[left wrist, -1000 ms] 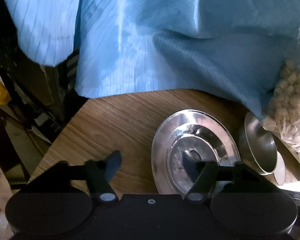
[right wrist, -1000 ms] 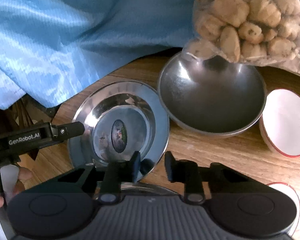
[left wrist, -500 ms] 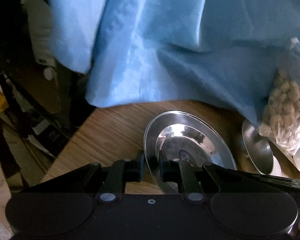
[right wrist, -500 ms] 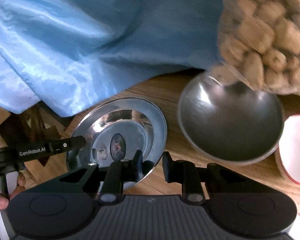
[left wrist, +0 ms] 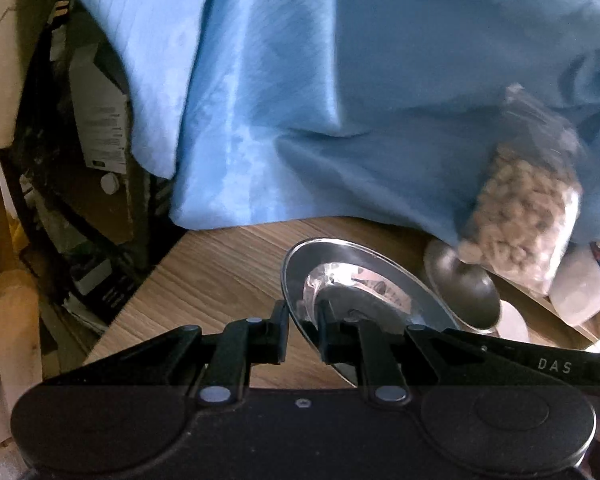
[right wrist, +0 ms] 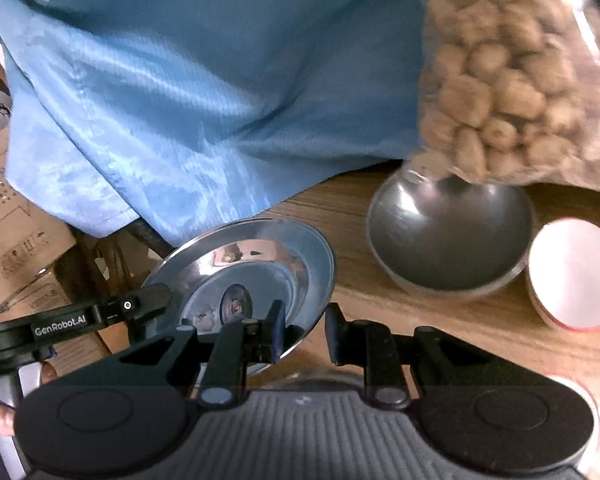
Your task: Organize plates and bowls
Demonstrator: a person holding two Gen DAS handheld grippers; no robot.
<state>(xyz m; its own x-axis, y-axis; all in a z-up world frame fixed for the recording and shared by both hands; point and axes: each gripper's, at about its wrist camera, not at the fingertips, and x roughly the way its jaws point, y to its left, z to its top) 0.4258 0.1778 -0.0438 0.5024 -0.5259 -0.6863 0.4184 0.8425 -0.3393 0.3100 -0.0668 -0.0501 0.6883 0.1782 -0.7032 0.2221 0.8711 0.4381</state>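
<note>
Here both tools had hold of one shiny steel plate, tilted above the wooden bench. The left tool was nearly closed, its fingers pinching the plate's near rim. The right tool stood a little wider, its left finger against the plate's edge; whether the right finger pressed the rim I could not tell. Just beside the plate sat a steel bowl, with a white bowl touching its far side. A clear bag of pale lumps hung over the steel bowl, and blue cloth draped the bench's back edge.
</note>
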